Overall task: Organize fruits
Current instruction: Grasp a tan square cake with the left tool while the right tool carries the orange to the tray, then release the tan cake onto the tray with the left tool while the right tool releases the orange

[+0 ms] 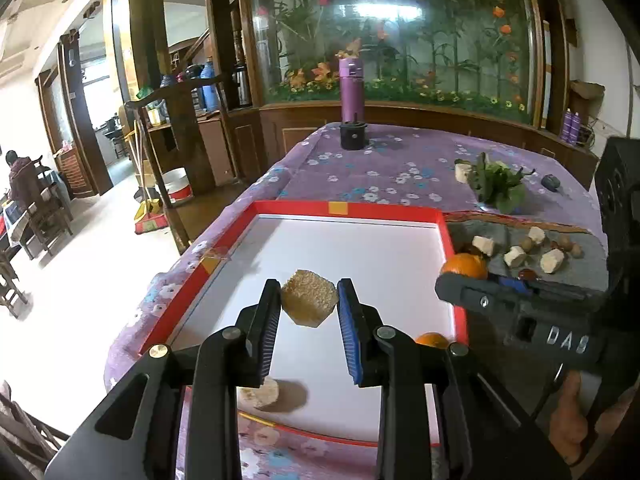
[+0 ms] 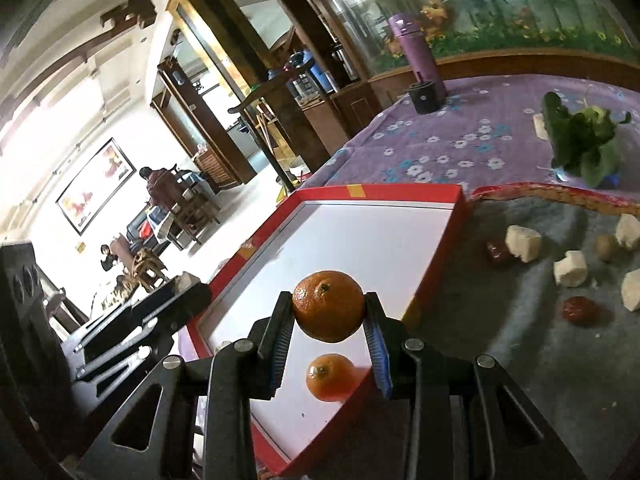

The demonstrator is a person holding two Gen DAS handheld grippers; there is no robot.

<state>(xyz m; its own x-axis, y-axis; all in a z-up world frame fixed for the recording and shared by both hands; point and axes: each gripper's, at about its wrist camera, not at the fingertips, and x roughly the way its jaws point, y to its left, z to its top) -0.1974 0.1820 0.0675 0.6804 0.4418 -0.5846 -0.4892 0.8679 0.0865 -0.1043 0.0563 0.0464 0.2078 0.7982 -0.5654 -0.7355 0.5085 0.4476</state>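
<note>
My left gripper (image 1: 309,300) is shut on a tan, grainy cut fruit chunk (image 1: 308,297) and holds it above the red-rimmed white tray (image 1: 344,207). A pale chunk (image 1: 266,393) lies in the tray below it. My right gripper (image 2: 327,312) is shut on an orange (image 2: 328,305) above the tray's near right corner (image 2: 460,196). A second orange (image 2: 330,376) lies in the tray under it. In the left wrist view the held orange (image 1: 464,266) and the tray orange (image 1: 431,339) show at the right.
A grey mat (image 2: 520,320) right of the tray holds several pale chunks (image 2: 522,243), nuts and red dates (image 2: 579,309). Leafy greens (image 2: 584,140), a purple bottle (image 1: 351,88) and a black cup (image 1: 353,136) stand on the purple flowered cloth behind.
</note>
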